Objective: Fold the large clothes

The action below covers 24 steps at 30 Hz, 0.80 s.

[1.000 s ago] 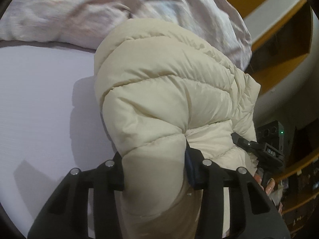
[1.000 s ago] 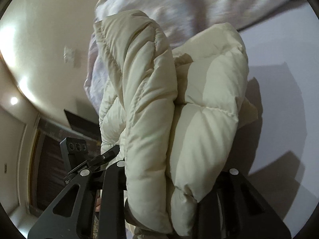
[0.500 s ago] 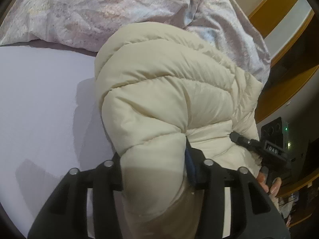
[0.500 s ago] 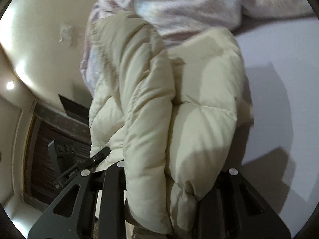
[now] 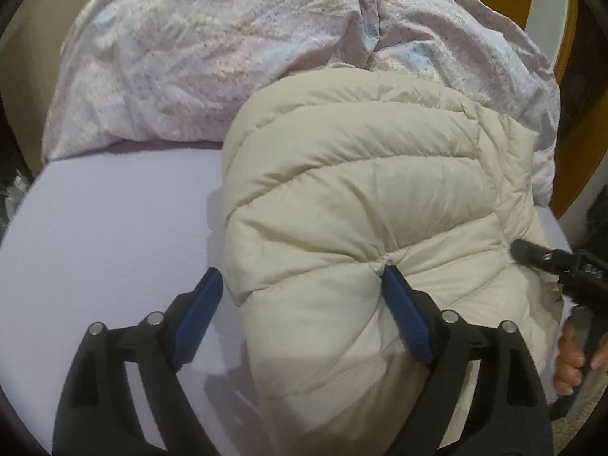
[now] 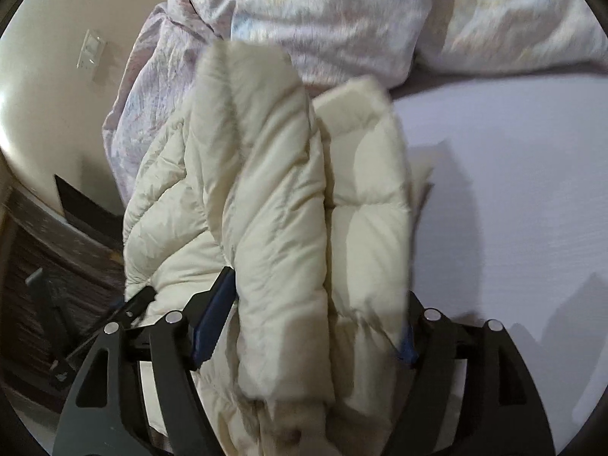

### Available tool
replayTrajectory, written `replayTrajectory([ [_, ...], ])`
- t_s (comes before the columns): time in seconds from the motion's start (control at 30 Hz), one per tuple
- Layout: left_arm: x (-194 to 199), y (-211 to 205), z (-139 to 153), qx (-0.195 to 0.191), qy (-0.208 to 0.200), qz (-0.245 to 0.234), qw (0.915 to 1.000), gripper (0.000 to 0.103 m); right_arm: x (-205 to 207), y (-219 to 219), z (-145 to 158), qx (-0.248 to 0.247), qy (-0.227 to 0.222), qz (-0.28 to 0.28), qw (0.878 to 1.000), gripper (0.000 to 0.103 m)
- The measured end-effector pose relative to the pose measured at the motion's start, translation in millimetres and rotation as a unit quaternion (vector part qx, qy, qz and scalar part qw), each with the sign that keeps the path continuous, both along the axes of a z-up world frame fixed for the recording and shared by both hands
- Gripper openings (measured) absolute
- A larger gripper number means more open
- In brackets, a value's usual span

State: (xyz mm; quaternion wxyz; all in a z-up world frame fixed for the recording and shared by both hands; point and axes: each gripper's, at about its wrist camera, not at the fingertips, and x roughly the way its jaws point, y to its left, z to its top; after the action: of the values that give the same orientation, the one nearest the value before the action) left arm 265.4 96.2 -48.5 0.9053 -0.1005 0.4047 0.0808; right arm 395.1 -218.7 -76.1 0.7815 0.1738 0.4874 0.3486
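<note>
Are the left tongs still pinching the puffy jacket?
Touching on one side only: the left wrist view shows the left tongs open, right pad against the puffy jacket, left pad apart.

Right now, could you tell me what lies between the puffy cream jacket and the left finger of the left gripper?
Only bare lavender sheet: the left wrist view shows a gap between the jacket and that finger.

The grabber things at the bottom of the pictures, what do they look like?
Each gripper, left gripper and right gripper, is black plastic with two fingers, cut-out slots and round silver pins. The finger pads are blue. A bare hand grips the right one's black handle. No cables or markings show.
</note>
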Motion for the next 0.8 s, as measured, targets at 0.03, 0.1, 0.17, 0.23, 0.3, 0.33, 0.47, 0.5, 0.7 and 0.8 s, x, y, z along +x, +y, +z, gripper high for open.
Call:
replayTrajectory([
  [0.03,-1.1,-1.4,2.0,0.006,0.000,0.002,1.0000,0.085,-3.3,-3.8,5.9,-0.010,-0.014,-0.009,1.000,0.073],
  [0.1,-4.1,-2.0,5.2,0.011,-0.001,0.005,0.9999,0.086,-8.8,-12.2,18.2,-0.026,-0.041,-0.031,0.998,0.073],
  [0.17,-5.7,-3.0,7.4,0.014,-0.001,0.008,0.9999,0.086,-11.9,-21.4,26.3,-0.032,-0.058,-0.045,0.997,0.072],
  [0.23,-5.9,-5.1,9.7,0.016,-0.001,0.010,0.9998,0.086,-17.9,-28.4,38.1,-0.035,-0.084,-0.057,0.994,0.066],
  [0.3,-5.1,-7.8,10.7,0.016,-0.002,0.008,0.9998,0.086,-19.8,-25.8,43.6,-0.033,-0.103,-0.058,0.992,0.059],
  [0.33,-4.8,-9.8,11.0,0.016,-0.002,0.006,0.9998,0.086,-23.1,-20.1,47.0,-0.031,-0.112,-0.055,0.992,0.053],
  [0.47,-1.9,-19.1,10.8,0.020,-0.003,0.001,0.9998,0.086,-34.6,10.4,56.4,-0.050,-0.155,-0.026,0.986,0.041],
  [0.5,-0.8,-22.4,10.6,0.023,-0.003,-0.002,0.9997,0.086,-36.8,15.5,56.6,-0.056,-0.165,-0.022,0.984,0.040],
  [0.7,5.0,-29.6,8.0,0.037,-0.004,-0.003,0.9993,0.088,-42.2,32.4,52.6,-0.088,-0.201,-0.006,0.976,0.034],
  [0.8,7.9,-31.2,5.2,0.040,-0.004,-0.004,0.9992,0.089,-37.6,33.8,44.2,-0.104,-0.196,-0.009,0.975,0.031],
])
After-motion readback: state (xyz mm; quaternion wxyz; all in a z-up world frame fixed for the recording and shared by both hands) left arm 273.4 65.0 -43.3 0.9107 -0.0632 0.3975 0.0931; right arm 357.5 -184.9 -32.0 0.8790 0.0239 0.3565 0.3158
